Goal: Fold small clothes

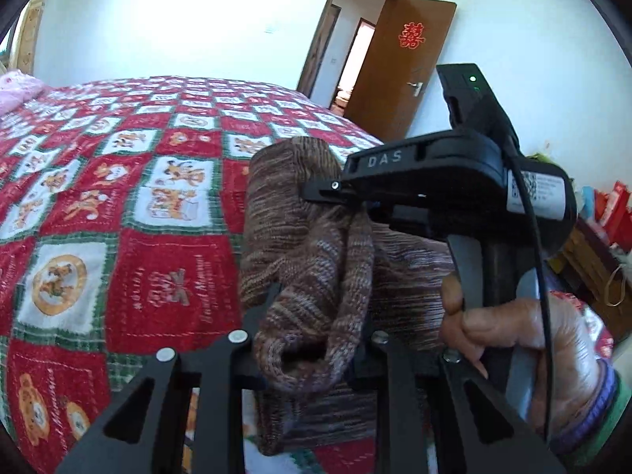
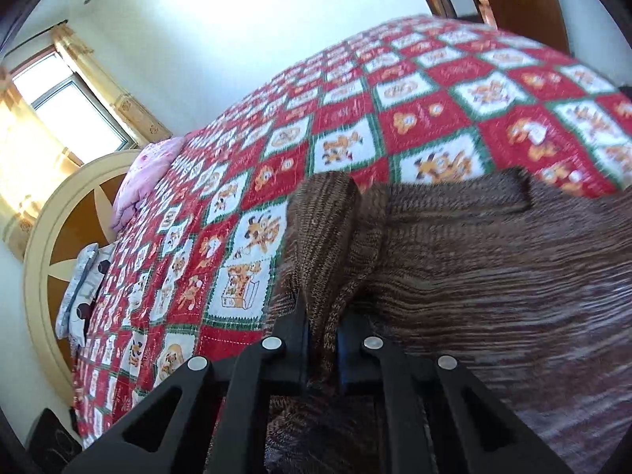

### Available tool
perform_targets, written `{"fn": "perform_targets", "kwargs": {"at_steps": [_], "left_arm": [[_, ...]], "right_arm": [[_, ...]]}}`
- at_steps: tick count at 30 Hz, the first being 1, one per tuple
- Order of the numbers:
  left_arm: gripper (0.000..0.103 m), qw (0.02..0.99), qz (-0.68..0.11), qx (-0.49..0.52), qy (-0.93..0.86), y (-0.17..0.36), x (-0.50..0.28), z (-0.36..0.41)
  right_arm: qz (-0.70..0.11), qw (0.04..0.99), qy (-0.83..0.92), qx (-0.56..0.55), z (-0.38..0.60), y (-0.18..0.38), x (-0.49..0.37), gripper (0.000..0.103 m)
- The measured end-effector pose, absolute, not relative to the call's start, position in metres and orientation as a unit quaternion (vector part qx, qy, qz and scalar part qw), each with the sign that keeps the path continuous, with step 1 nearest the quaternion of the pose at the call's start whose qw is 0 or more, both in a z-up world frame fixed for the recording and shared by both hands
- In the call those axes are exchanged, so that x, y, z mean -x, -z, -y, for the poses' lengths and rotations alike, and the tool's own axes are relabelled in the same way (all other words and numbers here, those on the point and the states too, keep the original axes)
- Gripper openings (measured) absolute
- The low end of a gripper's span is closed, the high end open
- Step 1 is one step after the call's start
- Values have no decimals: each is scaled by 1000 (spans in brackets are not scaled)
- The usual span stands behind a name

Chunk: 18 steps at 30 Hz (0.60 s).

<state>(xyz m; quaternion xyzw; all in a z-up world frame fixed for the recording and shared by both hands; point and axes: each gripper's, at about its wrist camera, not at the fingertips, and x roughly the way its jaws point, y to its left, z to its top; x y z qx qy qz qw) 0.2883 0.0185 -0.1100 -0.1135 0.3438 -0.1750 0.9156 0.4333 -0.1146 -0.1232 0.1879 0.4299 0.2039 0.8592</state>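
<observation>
Patchwork bedspread [image 1: 118, 205] at 9 o'clock. Brown knit sweater [image 1: 308, 276] lies on it, centre. Left hand-held gripper [image 1: 312, 339] clamps rolled sweater fold; right hand-held gripper [image 2: 322, 339] pinches sweater edge, 6 o'clock. Hand [image 1: 525, 339] at 4 o'clock.

Left wrist view: mounted behind its gripper's black fingers, angled down across the red, white and green cartoon-print quilted bedspread [image 1: 118, 205] toward the open brown wooden door [image 1: 399, 59]; very near the brown marled knitted garment [image 1: 316, 260].

Right wrist view: same mounting, angled down, facing the bed's head end and the bright window [image 2: 75, 114].

Shared: garment and bedspread.
</observation>
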Motion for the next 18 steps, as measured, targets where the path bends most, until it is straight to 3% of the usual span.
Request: {"fn": "perform_targets", "kwargs": {"at_steps": [18], "left_arm": [[21,902,-344,57,254,78,-276,63]], "right_arm": [[-409,884,-164,-153,209,90,-414,10]]}}
